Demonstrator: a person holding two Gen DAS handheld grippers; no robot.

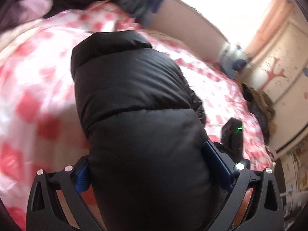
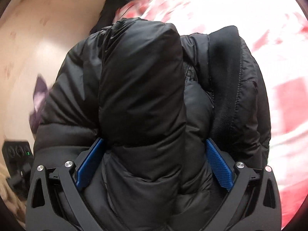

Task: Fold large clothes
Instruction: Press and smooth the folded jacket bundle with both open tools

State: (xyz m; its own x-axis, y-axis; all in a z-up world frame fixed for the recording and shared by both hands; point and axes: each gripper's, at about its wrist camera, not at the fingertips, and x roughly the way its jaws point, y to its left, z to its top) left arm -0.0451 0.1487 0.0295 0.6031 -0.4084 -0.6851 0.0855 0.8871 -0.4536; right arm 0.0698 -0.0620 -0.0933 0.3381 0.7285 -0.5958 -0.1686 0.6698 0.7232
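Note:
A black puffer jacket lies bunched on a bed with a pink and white checked cover. My left gripper is shut on a thick quilted fold of it, with blue pads pressing in on both sides. In the right wrist view the same black puffer jacket fills the middle, its dark collar lining showing to the right. My right gripper is shut on a padded roll of the jacket between its blue pads. The other gripper's body, with a green light, shows past the jacket.
A wooden headboard with grey and blue clothes draped on it runs behind the bed. A fur-trimmed dark garment lies at the bed's right edge. Purple cloth and the beige floor lie left of the right gripper.

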